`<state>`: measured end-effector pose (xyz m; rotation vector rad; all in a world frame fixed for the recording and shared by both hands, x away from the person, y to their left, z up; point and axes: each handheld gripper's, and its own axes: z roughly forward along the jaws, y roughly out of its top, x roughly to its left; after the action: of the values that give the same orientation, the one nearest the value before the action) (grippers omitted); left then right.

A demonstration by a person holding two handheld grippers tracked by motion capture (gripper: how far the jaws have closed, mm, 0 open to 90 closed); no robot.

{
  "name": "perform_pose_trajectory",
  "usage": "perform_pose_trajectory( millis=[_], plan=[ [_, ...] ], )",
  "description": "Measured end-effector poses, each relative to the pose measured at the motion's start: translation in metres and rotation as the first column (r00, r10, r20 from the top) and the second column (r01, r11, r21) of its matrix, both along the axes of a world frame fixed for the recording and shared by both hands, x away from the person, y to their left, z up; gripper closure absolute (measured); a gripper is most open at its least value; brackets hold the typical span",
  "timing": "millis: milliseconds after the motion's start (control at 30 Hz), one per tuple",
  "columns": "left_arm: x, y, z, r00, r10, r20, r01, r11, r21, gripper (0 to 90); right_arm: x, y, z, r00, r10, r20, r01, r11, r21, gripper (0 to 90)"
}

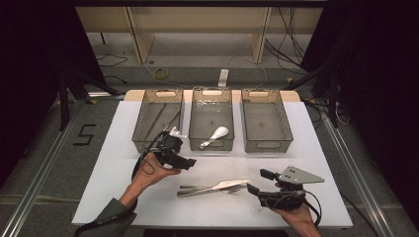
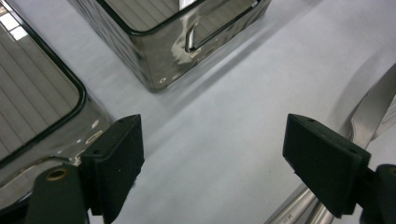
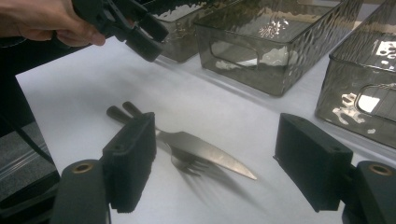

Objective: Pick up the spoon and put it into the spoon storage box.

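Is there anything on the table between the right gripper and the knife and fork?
Nothing visible. The right gripper, open, faces the knife and fork across bare white table; the left gripper is off to the side.

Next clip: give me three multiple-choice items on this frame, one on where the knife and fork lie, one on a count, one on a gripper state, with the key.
1. Where do the knife and fork lie?
A. In the left bin
B. On the white table between the grippers
C. In the right bin

2. How many clear bins stand in the row?
A. Two
B. Three
C. Four

3. How is the right gripper?
A. Open, holding nothing
B. Shut on the fork
C. Shut on the spoon

Key: 1 B, both rest on the white table in front of the bins; 2 B, left bin, middle bin, right bin; 3 A, its fingers stand wide apart.
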<state>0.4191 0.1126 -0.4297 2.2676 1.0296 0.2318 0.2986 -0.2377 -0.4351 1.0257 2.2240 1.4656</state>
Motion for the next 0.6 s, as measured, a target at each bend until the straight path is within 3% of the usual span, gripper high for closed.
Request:
perform_pose_trajectory(
  millis=[333, 467, 600],
  plan=[
    [-0.007, 0.001, -0.006, 0.9996, -0.027, -0.013, 0.027, 0.9981, 0.056, 28.8, -0.001, -0.002, 0.0, 1.0, -0.003, 0.001, 0.003, 1.0, 0.005, 29.9],
    [-0.01, 0.001, -0.01, 0.9991, -0.028, -0.03, 0.03, 0.9983, 0.049, 31.6, -0.001, -0.002, 0.0, 1.0, -0.002, -0.001, 0.002, 1.0, 0.003, 29.9],
    [-0.014, 0.0, -0.014, 0.9986, -0.031, -0.042, 0.034, 0.9971, 0.068, 37.5, -0.001, -0.002, 0.0, 1.0, -0.002, -0.003, 0.002, 1.0, 0.002, 29.9]
  ],
)
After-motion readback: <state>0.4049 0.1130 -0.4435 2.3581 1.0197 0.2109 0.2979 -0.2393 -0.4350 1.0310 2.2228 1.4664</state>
